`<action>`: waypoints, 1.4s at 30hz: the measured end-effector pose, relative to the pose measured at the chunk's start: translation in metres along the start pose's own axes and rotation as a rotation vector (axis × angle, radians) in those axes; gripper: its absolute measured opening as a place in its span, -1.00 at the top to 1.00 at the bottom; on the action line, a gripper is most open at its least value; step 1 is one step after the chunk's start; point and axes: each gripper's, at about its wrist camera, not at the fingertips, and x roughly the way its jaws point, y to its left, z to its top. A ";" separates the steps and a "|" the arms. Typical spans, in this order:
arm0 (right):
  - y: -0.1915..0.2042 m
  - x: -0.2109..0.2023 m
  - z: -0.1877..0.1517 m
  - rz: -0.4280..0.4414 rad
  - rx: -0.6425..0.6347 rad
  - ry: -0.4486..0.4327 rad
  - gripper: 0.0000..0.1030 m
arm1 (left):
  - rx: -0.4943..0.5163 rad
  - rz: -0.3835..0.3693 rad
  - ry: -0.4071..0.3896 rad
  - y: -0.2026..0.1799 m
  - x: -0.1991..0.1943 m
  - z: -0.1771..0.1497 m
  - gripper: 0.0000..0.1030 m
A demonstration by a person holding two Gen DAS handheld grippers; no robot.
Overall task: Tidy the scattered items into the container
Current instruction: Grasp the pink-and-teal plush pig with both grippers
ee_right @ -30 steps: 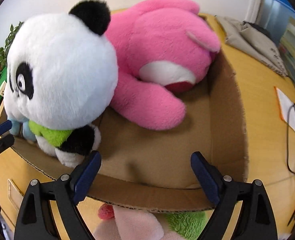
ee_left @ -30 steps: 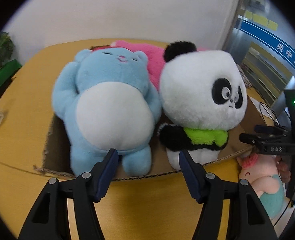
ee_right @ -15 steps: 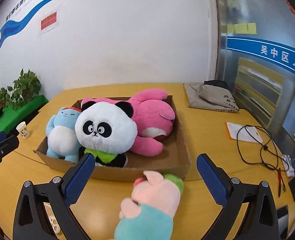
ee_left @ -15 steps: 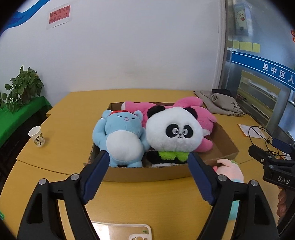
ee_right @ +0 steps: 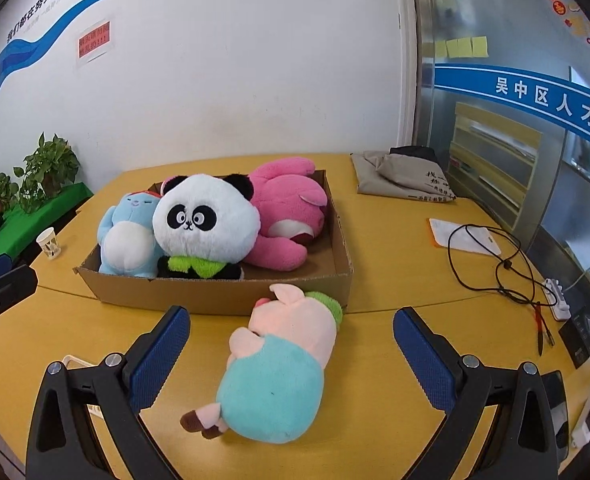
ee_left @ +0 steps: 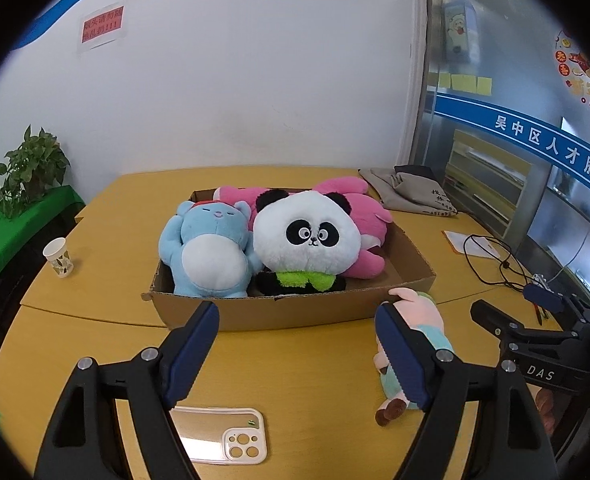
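both claws (ee_left: 297, 334) (ee_right: 291, 344) gape empty above the tabletop (ee_right: 395, 264); a pig toy (ee_right: 279, 364) lies beside the toy-filled box (ee_right: 223, 300).

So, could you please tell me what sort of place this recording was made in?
Probably an office or public service centre: a blue banner with Chinese lettering crosses a glass partition, yellow sticky notes sit above it, and a wide yellow wooden table holds a brown cardboard box of plush toys.

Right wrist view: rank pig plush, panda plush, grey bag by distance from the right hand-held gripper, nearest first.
1. Pig plush: on the table between the open jaws of the right hand-held gripper.
2. Panda plush: in the cardboard box, left of centre.
3. Grey bag: far right of the table.
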 end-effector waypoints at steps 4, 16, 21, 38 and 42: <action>-0.014 0.008 -0.005 0.007 0.028 0.032 -1.00 | -0.024 -0.052 0.049 -0.001 0.015 -0.004 -0.56; -0.057 0.110 -0.072 0.275 0.296 0.340 -1.00 | -0.072 -0.158 0.211 -0.013 0.079 -0.022 -0.56; -0.040 0.124 -0.079 0.415 0.235 0.355 -0.99 | -0.058 -0.216 0.248 -0.023 0.100 -0.025 -0.56; 0.028 0.119 -0.117 0.627 0.013 0.405 -0.47 | 0.046 -0.294 0.289 -0.046 0.141 -0.030 -0.59; 0.033 0.120 -0.114 0.590 0.006 0.394 -0.79 | -0.023 -0.285 0.320 -0.029 0.158 -0.027 -0.59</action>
